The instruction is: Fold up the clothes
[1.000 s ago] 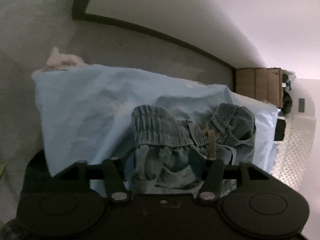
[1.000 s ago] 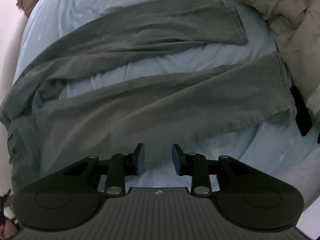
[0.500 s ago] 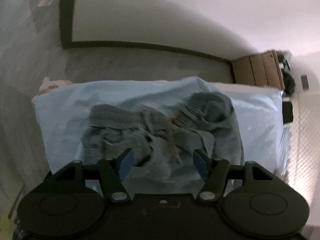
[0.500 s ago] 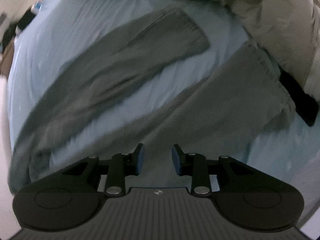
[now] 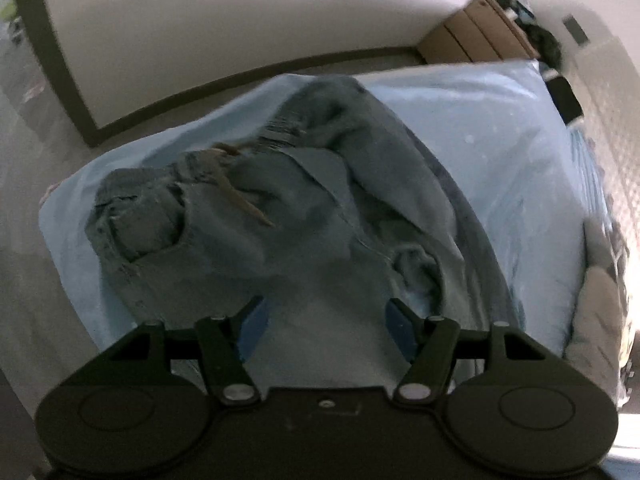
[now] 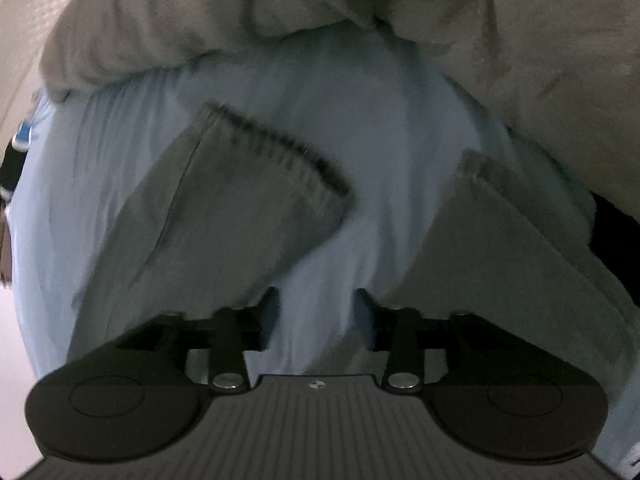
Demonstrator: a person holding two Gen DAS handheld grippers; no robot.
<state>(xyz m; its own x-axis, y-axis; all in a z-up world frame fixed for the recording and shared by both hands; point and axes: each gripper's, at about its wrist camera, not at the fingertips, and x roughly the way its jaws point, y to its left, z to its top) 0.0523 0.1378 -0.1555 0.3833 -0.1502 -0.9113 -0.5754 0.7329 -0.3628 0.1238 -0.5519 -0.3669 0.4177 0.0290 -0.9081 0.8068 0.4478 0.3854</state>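
Pale blue bedding covers the bed [image 5: 480, 128], with a white wall and dark skirting beyond its far edge and a cardboard box [image 5: 476, 36] by the far right corner. Grey-blue trousers [image 5: 256, 216] lie across the sheet, the gathered waistband bunched near the left edge with a tan drawstring [image 5: 240, 200] trailing over it. In the right wrist view the two legs run toward a heap of beige duvet [image 6: 240, 12], one cuff [image 6: 280, 148] lying flat and ribbed at its hem. The left gripper [image 5: 326, 322] hangs above the crumpled seat, jaws spread and empty. The right gripper [image 6: 316, 312] has just been opening; only sheet shows between its fingers, in the gap between the legs.

The cloth looks light, limp and soft, likely to sag and crease when lifted, not slippery. The thick elastic waistband and the stitched cuffs seem the firmest places to pinch.
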